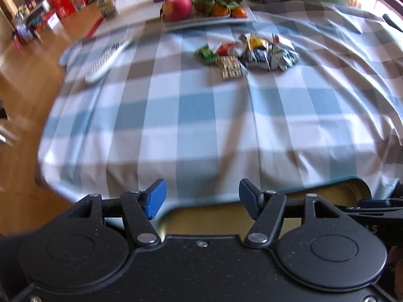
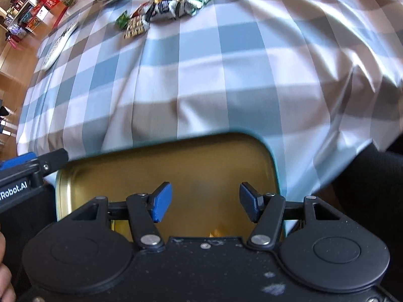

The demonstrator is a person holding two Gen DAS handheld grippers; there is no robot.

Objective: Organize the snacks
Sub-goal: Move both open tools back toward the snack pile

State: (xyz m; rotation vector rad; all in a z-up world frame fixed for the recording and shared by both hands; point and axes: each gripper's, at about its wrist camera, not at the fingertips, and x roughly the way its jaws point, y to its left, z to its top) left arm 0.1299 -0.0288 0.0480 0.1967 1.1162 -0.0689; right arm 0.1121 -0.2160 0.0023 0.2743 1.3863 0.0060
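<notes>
**Both grippers spread wide at the near edge, snacks heaped farther back**

The left gripper (image 1: 201, 198) has its blue-padded fingers spread wide with nothing between them, poised at the near edge of the surface. The right gripper (image 2: 205, 205) is equally wide and holds nothing; it hangs over the gold-coloured inside of a shallow rectangular metal tin with a teal rim (image 2: 176, 171), which sits at the surface's near edge. In the right wrist view the left gripper's side shows at the tin's left rim.

The surface is covered by a blue, grey and white checked tablecloth (image 1: 201, 125), creased toward the right. At its far end stands a white rectangular tray of fruit (image 1: 206, 20) holding a red apple (image 1: 177, 7) and leafy oranges (image 1: 221, 7). A white remote control (image 1: 108, 60) lies near the left edge.

The pile of small wrapped snack packets (image 1: 252, 52) lies in the middle of the cloth, in front of the tray and well apart from both grippers. At its near side sits a patterned square packet (image 1: 230, 66), with a green packet (image 1: 206, 54) beside it.
</notes>
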